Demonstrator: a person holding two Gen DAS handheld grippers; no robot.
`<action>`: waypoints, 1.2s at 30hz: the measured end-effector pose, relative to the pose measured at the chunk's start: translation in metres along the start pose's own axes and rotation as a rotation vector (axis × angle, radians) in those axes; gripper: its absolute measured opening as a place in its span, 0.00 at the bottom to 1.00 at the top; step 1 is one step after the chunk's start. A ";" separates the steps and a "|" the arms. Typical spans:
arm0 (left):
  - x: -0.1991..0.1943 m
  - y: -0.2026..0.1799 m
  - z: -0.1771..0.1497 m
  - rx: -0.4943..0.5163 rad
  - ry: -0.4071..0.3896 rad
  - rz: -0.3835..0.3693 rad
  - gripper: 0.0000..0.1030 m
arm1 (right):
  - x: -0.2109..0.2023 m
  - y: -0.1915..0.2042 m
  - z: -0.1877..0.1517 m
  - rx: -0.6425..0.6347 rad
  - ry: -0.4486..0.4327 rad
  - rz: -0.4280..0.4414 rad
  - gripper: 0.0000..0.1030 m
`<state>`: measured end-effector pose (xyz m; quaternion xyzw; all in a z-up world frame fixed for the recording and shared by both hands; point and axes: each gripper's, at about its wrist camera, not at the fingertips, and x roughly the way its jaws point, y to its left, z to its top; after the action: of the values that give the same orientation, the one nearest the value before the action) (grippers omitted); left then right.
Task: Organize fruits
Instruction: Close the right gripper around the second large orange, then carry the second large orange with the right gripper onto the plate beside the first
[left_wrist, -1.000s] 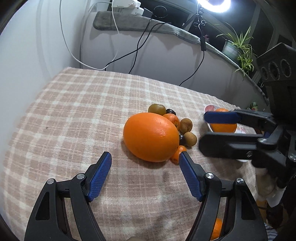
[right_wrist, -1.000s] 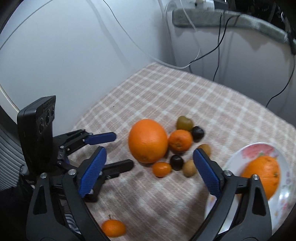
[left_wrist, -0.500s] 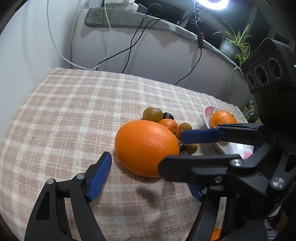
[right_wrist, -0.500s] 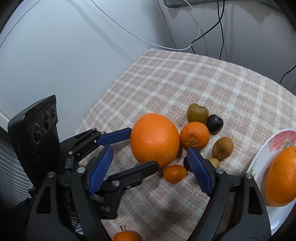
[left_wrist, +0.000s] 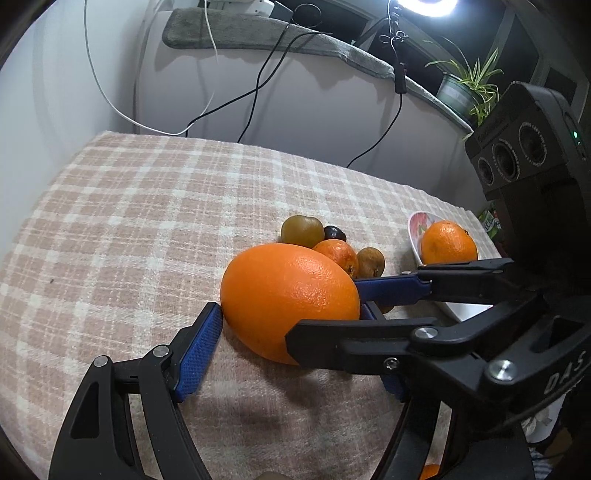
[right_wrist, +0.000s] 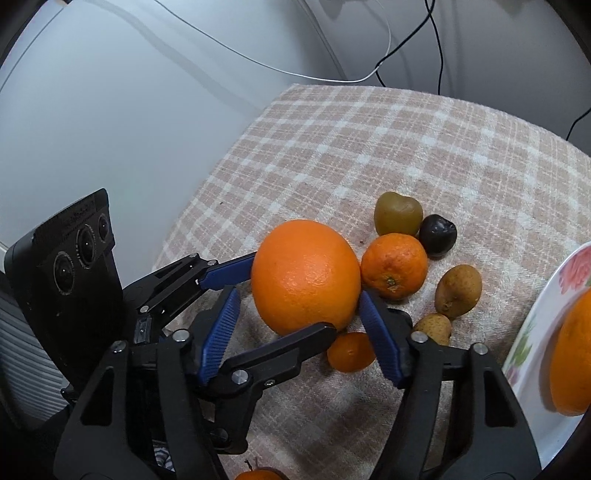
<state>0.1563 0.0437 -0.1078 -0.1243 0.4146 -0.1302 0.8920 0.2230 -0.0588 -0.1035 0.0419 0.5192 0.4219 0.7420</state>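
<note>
**Orange bracketed by two claws**

Orange and pebbled, the large orange (left_wrist: 290, 301) sits mid-frame on the checked cloth (left_wrist: 147, 206), touching a mandarin (right_wrist: 394, 265); it looks heavy, firm and apt to roll, so grip across its widest girth; left gripper (left_wrist: 291, 332) spread wide, one pad at the rind, holding nothing; right gripper (right_wrist: 301, 332) likewise agape around it, nothing clamped; whether any pad presses is unclear; plate (right_wrist: 532, 332) at right edge is cut off; the left gripper's far finger is hidden behind the right gripper.
</note>
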 end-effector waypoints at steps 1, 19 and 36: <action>0.000 0.000 0.000 0.001 -0.002 0.001 0.74 | 0.000 -0.001 0.000 0.004 -0.001 0.004 0.66; -0.012 -0.017 -0.002 0.050 -0.044 0.053 0.73 | -0.013 0.004 -0.007 0.014 -0.037 0.006 0.61; -0.041 -0.068 0.002 0.143 -0.111 0.073 0.73 | -0.070 0.007 -0.031 0.025 -0.121 0.042 0.61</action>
<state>0.1237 -0.0058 -0.0553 -0.0523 0.3584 -0.1197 0.9244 0.1866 -0.1133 -0.0629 0.0875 0.4776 0.4275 0.7626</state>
